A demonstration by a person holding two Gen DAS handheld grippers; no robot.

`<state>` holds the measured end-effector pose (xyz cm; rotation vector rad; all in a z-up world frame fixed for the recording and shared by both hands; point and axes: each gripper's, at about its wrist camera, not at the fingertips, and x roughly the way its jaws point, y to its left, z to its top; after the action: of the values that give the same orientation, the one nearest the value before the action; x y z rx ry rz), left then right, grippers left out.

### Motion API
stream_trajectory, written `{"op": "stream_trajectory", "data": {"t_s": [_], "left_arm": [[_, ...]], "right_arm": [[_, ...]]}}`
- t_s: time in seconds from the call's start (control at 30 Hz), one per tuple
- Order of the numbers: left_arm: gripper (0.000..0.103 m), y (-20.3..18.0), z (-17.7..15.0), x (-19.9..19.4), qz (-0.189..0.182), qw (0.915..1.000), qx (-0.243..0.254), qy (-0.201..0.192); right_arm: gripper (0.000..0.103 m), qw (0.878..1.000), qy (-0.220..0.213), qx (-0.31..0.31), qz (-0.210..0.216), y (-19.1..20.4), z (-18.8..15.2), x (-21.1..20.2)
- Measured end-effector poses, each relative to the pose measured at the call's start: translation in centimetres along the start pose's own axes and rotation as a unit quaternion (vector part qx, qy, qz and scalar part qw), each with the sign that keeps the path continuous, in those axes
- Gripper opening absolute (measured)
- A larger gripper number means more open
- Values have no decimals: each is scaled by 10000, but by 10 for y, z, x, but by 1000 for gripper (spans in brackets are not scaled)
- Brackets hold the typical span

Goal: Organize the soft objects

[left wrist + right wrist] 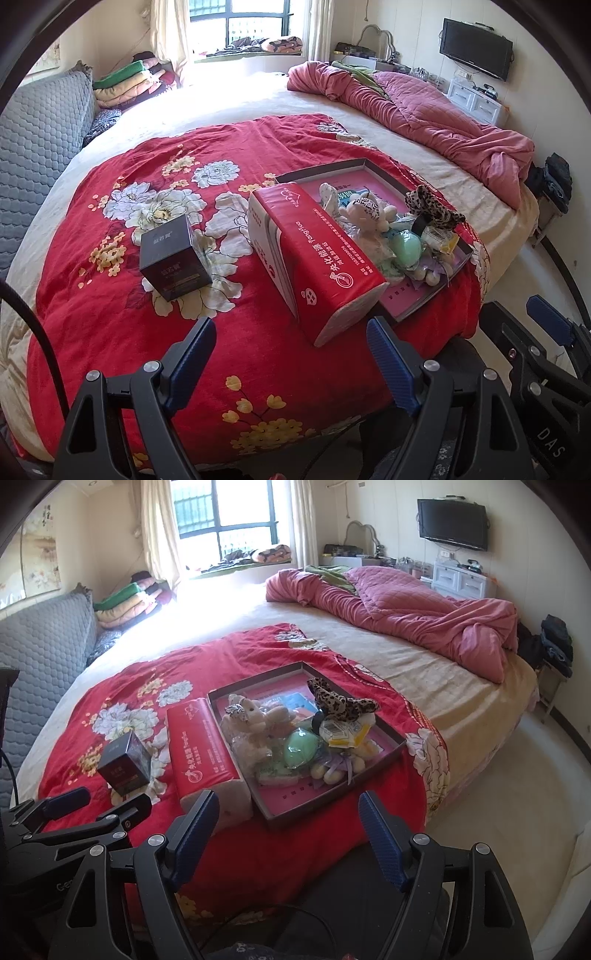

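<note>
- Red floral blanket is covering the bed, carrying a shallow tray heaped with soft toys, a leopard-print band and a green egg shape.
- Tissue pack is lying against the tray's left wall, long axis running toward the window.
- Small bagged items underneath are hard to identify, possibly plush.
- Left gripper and right gripper are hovering with fingers spread, gripping nothing.

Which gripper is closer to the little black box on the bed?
Probably the left. The left gripper hangs open just in front of the black box, slightly to its right. The right gripper is open farther right, before the red tissue pack.
</note>
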<state>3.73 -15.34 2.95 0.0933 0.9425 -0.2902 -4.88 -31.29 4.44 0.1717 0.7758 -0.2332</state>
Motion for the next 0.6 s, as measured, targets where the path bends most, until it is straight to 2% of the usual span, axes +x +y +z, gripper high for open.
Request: {"op": "stream_trajectory", "data": {"t_s": [0.43,0.6], "left_arm": [[83,-1,-1,7,9,10000,28,75],[83,3,-4,9,-10,9999,23,-132]], "right_arm": [[79,10000,36,55,-26,-3,0,2],[79,10000,-14,29,5,-4,1,5]]}}
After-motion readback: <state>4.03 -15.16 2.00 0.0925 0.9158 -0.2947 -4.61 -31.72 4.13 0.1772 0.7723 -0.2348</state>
